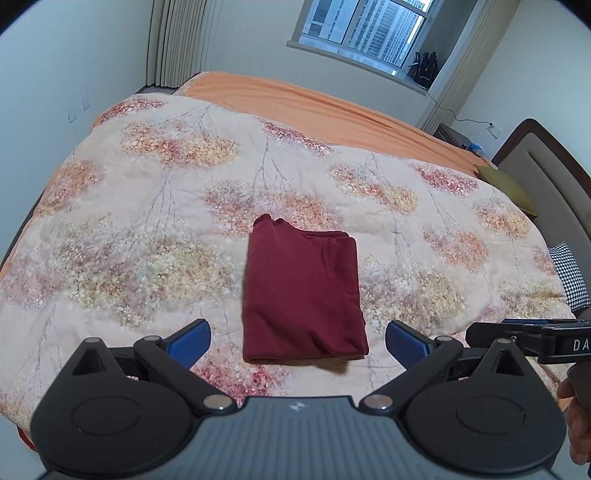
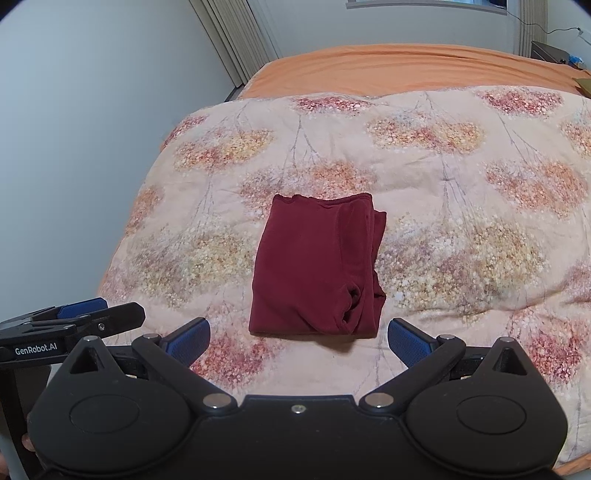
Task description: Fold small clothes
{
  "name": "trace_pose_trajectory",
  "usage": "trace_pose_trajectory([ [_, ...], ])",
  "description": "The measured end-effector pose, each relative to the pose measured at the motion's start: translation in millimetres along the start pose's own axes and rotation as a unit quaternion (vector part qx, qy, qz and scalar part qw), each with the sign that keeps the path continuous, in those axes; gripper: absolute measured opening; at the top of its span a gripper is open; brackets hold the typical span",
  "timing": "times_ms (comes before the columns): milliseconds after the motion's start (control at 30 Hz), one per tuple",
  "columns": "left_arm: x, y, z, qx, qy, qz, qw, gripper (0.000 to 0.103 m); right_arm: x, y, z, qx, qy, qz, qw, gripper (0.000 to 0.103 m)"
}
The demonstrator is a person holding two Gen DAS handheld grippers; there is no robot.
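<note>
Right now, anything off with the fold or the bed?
Mostly tidy. The dark red garment lies folded on the quilt, but its right edge is uneven: inner layers stick out and a loose pocket gapes near the front corner.

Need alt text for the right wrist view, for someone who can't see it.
A dark red garment, folded into a compact rectangle, lies on a floral quilt just beyond the open right gripper, untouched. The left gripper shows at the left edge, and an orange sheet covers the bed behind.

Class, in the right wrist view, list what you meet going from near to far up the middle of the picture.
Right gripper → folded dark red garment → floral quilt → orange sheet → wall.
</note>
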State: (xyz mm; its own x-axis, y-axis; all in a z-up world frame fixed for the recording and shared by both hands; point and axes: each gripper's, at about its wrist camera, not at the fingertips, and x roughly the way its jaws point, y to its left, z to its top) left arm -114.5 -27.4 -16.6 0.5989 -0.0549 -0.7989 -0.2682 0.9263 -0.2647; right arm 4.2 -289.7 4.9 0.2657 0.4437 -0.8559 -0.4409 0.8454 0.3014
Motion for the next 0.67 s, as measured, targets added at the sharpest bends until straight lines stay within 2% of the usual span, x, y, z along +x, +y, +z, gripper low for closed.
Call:
trace_pose_trajectory([
  [167, -1.8, 1.3, -0.4, -0.009, -0.001, -0.008, 0.9999, 0.103, -0.1, -0.3, -0.2, 0.0, 0.0, 0.001, 1.0, 0.102],
  [267, -5.0, 0.7, -1.1, -0.01, -0.003, 0.002, 0.9999, 0.103, -0.5, -0.4, -1.1, 0.0, 0.001, 0.0, 1.0, 0.102],
  [467, -14.1, 1.6, 1.8, -0.019, -0.031, 0.013, 0.9993, 0.103, -0.4, -1.2, -1.2, 0.001, 0.001, 0.0, 1.0, 0.102],
  [600, -6.9, -1.1, 3.5, -0.008, -0.019, 0.048, 0.9986, 0.103, -1.0, -1.8, -2.8, 0.001, 0.001, 0.001, 1.0, 0.102],
  [667, -3.6, 0.2, 2.9, -0.011, -0.01, 0.049, 0.9987, 0.103, -1.1, -1.8, -2.9, 0.002, 0.001, 0.001, 1.0, 0.102],
])
